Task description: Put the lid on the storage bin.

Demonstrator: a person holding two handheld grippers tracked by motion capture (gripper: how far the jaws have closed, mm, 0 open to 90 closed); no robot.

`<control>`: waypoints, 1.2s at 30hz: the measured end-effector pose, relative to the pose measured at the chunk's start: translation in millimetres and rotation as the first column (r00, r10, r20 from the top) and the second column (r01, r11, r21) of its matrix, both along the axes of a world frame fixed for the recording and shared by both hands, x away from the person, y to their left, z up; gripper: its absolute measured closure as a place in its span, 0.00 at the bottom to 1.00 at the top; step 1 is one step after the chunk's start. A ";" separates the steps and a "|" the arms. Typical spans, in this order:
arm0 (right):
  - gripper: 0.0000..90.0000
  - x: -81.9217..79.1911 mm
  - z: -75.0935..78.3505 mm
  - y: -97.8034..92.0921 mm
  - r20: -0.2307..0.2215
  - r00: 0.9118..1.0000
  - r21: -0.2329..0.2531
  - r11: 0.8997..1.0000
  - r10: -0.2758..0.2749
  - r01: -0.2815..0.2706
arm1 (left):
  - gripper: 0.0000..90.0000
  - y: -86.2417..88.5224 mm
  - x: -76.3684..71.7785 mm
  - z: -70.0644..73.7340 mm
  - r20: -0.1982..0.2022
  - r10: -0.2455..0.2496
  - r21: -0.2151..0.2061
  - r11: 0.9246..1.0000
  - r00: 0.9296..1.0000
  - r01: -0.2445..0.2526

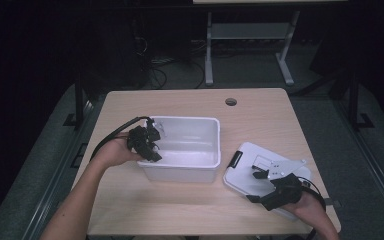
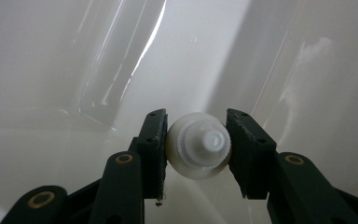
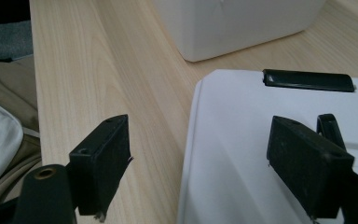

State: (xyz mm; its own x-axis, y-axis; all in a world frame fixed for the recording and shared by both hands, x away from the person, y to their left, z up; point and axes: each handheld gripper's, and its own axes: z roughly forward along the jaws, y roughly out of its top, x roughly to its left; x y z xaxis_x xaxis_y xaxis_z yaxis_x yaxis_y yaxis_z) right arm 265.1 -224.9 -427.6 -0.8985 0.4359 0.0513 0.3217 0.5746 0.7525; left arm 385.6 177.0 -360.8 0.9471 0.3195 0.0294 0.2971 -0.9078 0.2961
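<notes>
Tube [image 2: 198,145] sat clamped in the left gripper [image 1: 147,142], inside the white bin [image 1: 207,162] at its left wall. High view: left forearm reached in from bottom-left, hand [image 1: 115,152] at the rim; right gripper [image 1: 267,182] lay low over the flat white lid [image 1: 245,150] with its black latch [image 1: 236,159], on the wood table [image 1: 180,102]. Left gripper view: both jaws pinched a white round plastic tube, ribbed cap end-on, glossy bin walls behind. Right gripper view: jaws stood wide apart, nothing between, straddling the lid's edge.
</notes>
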 end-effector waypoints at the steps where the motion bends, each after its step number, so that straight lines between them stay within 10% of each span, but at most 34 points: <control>1: 0.23 0.0 0.1 0.0 0.000 1.000 -0.001 1.000 0.001 -0.001 | 0.66 -0.2 -0.1 -0.1 0.000 0.000 0.000 1.000 1.000 0.000; 21: 0.23 -0.1 2.4 -3.2 0.020 1.000 0.004 1.000 -0.005 0.005 | 0.68 -1.8 -3.4 4.8 0.004 -0.011 -0.003 1.000 1.000 0.011; 36: 0.23 0.7 0.7 -3.5 0.005 1.000 -0.005 1.000 -0.015 0.015 | 0.64 10.9 -22.0 40.9 0.046 -0.003 -0.062 0.998 0.999 0.006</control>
